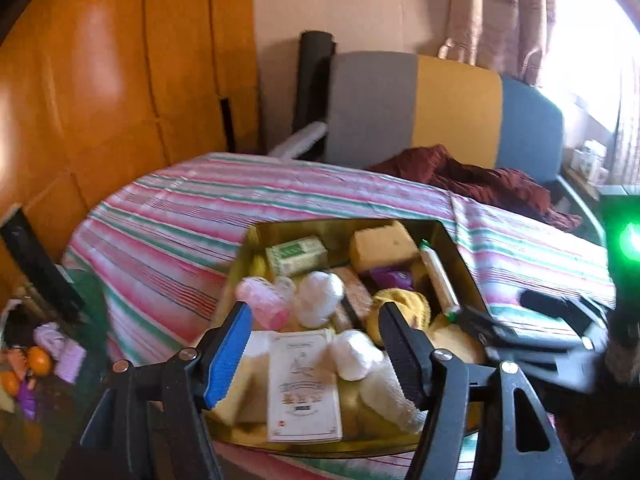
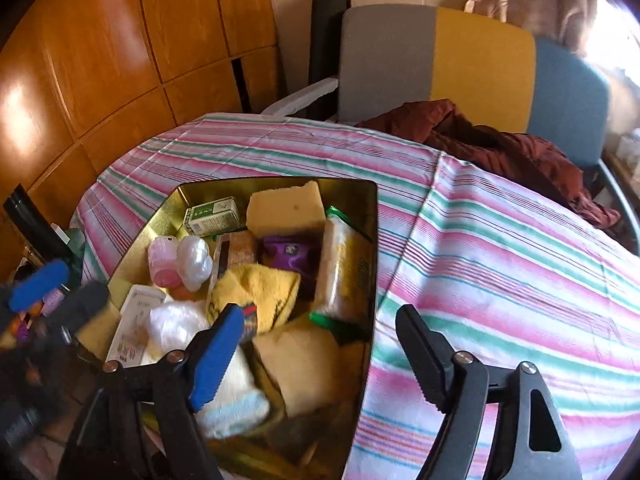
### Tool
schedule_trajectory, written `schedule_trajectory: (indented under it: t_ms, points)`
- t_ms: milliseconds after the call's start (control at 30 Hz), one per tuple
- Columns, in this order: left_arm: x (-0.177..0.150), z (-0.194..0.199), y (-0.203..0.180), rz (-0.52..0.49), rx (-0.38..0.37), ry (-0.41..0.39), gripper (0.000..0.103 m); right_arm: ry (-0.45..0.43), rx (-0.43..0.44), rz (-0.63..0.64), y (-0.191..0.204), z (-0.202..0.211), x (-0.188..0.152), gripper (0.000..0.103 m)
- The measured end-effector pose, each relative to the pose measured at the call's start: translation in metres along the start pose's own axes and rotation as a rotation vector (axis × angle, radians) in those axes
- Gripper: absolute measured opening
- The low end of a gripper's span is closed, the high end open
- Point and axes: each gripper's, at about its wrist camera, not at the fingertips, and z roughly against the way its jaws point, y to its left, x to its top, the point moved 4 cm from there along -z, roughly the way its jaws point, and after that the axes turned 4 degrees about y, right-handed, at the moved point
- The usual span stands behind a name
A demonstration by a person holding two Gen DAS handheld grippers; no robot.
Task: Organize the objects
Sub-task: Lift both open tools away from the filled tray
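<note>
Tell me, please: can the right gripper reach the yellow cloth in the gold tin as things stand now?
Probably yes. The right gripper is open and empty above the tin's near right edge, and the yellow cloth lies on top of the pile, uncovered, just ahead of its blue finger.

Gold tin (image 2: 362,216), yellow sponge (image 2: 286,209), purple packet (image 2: 290,257), pink-green-white striped tablecloth (image 2: 500,248), grey-yellow-blue chair back (image 2: 472,64).

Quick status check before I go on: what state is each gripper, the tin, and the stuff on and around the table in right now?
Left gripper: open, empty, above the tin.
Right gripper: open, empty, over the tin's right edge.
Gold tin: lidless, crammed with items.
Yellow cloth: crumpled, in the tin.
White booklet: lying flat, face up.
Tablecloth: spread, creased.
Red garment: heaped on the chair.
</note>
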Motion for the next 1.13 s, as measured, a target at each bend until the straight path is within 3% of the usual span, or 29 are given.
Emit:
schedule_trajectory:
  t_ms: [200,333,1133]
  points:
    - [-0.007,0.012,-0.001,-0.004,0.002,-0.005,0.067,-0.029,-0.038,-0.015,0.0,0.016,-0.029,0.081]
    - [-0.013,0.014,-0.005,-0.005,-0.042,0.021,0.067,-0.028,-0.049,-0.017,0.0,0.019,-0.042,0.081]
    - [-0.016,0.023,0.0,0.006,-0.07,-0.011,0.067,-0.043,-0.056,0.03,0.017,0.026,-0.041,0.085]
